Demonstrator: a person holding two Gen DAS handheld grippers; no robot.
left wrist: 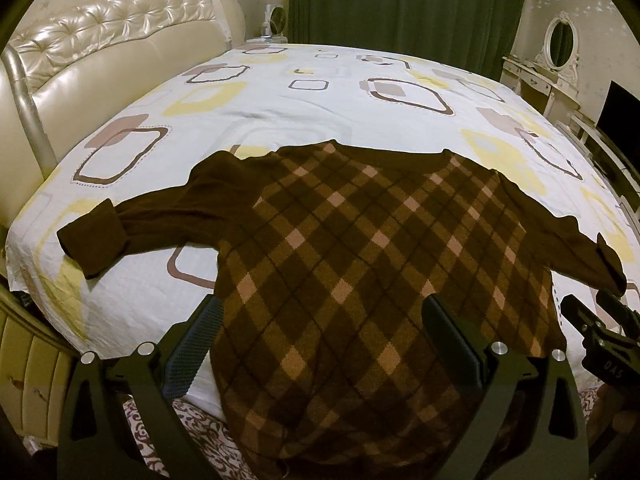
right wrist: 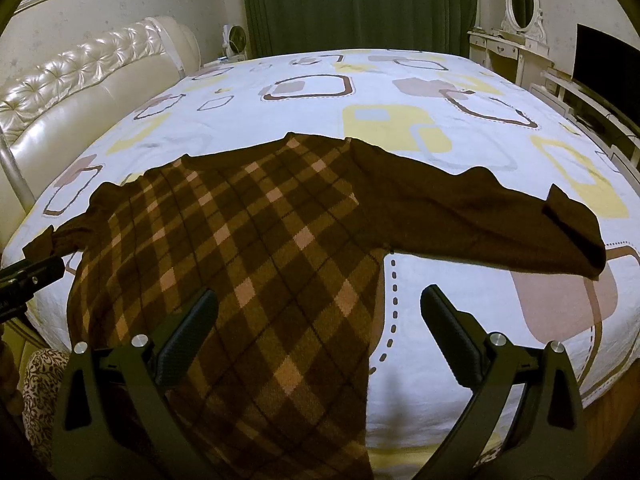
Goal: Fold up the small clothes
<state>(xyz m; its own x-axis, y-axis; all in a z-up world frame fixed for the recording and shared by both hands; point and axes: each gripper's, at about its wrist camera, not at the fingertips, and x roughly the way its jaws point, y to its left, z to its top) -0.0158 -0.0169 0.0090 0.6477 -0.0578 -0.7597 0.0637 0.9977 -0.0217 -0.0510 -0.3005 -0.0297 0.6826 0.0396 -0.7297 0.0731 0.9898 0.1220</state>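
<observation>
So there's a brown knitted sweater with a tan and dark diamond check on the body and plain dark brown sleeves, lying spread out flat on a bed covered in a white sheet printed with yellow, beige and brown rounded squares. Its hem end hangs over the near edge of the bed, towards the cameras, and the neckline points away toward the far side. Both sleeves are stretched out sideways: the left sleeve runs out toward the cream tufted leather headboard, with its cuff turned back, and the right sleeve lies across the sheet on the other side, cuff a bit rumpled.

The left gripper hovers over the lower part of the sweater, black fingers spread wide apart with nothing between them, one over the sweater's left edge and the other over the check fabric. The right gripper is the same deal, fingers wide apart and empty; its left finger sits over the sweater's lower body while the right one is over bare sheet, just beside the sweater's right side seam. Can't tell if either one actually touches the cloth.

Behind the bed there's a dark green curtain, a white dressing table with an oval mirror and a black screen off to the right.
</observation>
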